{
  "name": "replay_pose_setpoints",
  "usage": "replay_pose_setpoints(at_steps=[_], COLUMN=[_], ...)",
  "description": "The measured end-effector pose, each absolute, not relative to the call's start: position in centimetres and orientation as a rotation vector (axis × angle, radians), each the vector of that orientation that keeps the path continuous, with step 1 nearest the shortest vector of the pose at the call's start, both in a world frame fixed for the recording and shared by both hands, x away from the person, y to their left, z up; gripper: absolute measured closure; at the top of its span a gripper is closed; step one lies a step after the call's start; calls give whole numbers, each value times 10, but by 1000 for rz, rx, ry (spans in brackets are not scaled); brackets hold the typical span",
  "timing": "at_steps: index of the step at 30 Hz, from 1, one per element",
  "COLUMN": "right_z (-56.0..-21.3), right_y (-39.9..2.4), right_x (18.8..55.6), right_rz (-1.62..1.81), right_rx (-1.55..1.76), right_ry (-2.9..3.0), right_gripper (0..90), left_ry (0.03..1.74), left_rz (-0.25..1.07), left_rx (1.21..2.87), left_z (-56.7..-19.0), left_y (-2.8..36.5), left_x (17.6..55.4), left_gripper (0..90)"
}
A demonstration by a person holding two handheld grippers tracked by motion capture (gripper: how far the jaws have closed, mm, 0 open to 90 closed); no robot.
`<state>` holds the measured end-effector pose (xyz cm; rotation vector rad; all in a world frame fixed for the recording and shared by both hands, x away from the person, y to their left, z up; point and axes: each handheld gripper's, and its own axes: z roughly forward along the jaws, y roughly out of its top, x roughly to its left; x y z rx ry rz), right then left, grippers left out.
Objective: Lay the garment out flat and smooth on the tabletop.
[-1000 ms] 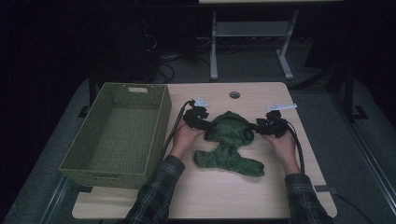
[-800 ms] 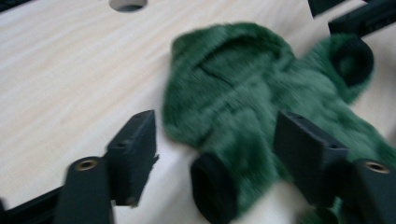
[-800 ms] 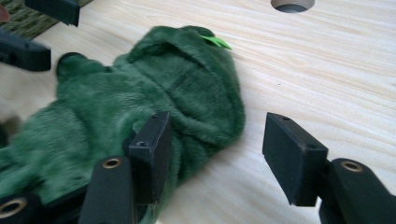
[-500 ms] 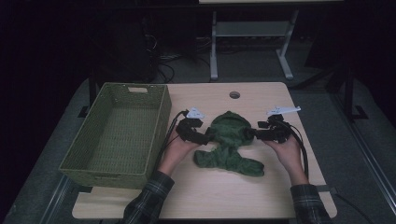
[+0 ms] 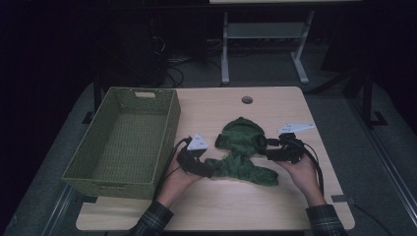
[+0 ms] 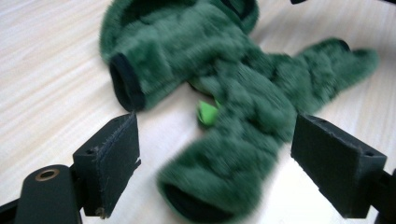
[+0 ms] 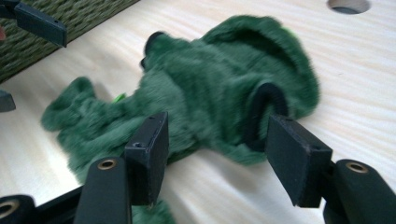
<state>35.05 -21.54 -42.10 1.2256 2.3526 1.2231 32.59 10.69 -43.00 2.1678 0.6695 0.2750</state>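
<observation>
- A green fuzzy garment (image 5: 242, 150), small and hooded with black-edged cuffs, lies spread on the light wooden worktop (image 5: 231, 206), roughly at its middle and just right of the basket
- The hood points toward the far edge of the worktop, near a round cable hole (image 5: 247, 100); the sleeves and legs splay out to both sides
- The left gripper (image 5: 199, 167) sits at the garment's near-left corner, held by a hand (image 5: 177, 179) in a plaid sleeve
- In the left gripper view its fingers (image 6: 114, 161) stand wide apart and have just been opening; one furry leg (image 6: 219, 182) lies between them, with clear gaps to both pads, so nothing is grasped
- A scrap of bright green (image 6: 207, 112) shows in the left gripper view at the garment's middle
- The right gripper (image 5: 273, 150) is at the garment's right side, beside the hood
- In the right gripper view its fingers (image 7: 149, 149) have just eased a little wider; they straddle the black-cuffed sleeve (image 7: 261, 116), with the left pad against the fur and the right pad close beside the cuff; whether they press on it I cannot tell
- A green woven basket (image 5: 123, 140) stands on the left part of the worktop, well clear of the right gripper and close to the left one
</observation>
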Motion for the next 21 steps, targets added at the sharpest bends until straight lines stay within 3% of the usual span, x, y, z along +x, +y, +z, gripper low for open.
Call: replay_pose_setpoints(at_steps=[16,21], right_z=[-417,-419], right_y=[-171,-153], right_x=[325,322], right_rz=[1288,1287], right_rx=[1084,1032], right_ry=[2425,2467], right_gripper=[449,504], left_ry=[703,717], left_rz=[278,305], left_rx=[2193,2217], left_z=[-463,-470], left_y=[127,132], left_x=[279,274], left_gripper=[127,127])
